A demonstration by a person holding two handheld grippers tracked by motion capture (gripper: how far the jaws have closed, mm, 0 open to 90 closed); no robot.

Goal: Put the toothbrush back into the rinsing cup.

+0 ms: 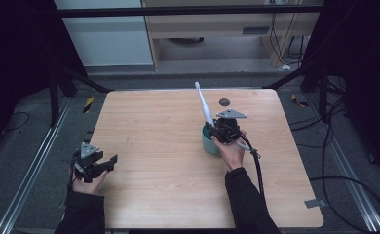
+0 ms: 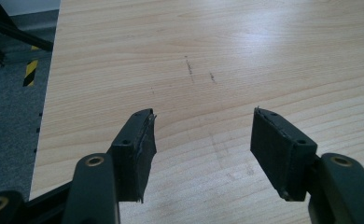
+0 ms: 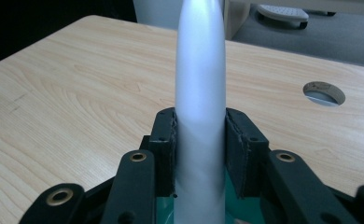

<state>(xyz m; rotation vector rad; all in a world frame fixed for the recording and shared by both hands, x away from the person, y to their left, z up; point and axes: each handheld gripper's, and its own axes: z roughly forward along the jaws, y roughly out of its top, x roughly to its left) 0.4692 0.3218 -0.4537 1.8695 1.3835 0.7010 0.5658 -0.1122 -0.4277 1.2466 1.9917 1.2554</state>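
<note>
Left gripper idle, right gripper clamping toothbrush over cup.
Left gripper (image 1: pixel 111 161) at table's (image 1: pixel 168 195) left edge, jaws wide apart, nothing between them. Right gripper (image 3: pixel 199 140) right of centre, jaws closed on white toothbrush (image 1: pixel 203 105) handle, which rises tilted from teal cup (image 1: pixel 208 144); hole (image 1: pixel 224 102) beyond.

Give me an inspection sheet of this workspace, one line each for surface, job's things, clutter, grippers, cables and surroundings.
Surface: wooden table, faint scuffs, round cable hole near far edge.
Job's things: white toothbrush standing tilted in teal cup.
Clutter: nothing seen.
Grippers: left gripper open over bare wood at the table's left edge; right gripper shut on the toothbrush handle.
Cables: black cable trailing from right gripper; more on the floor.
Surroundings: dark frame, grey floor, cabinet behind.
</note>
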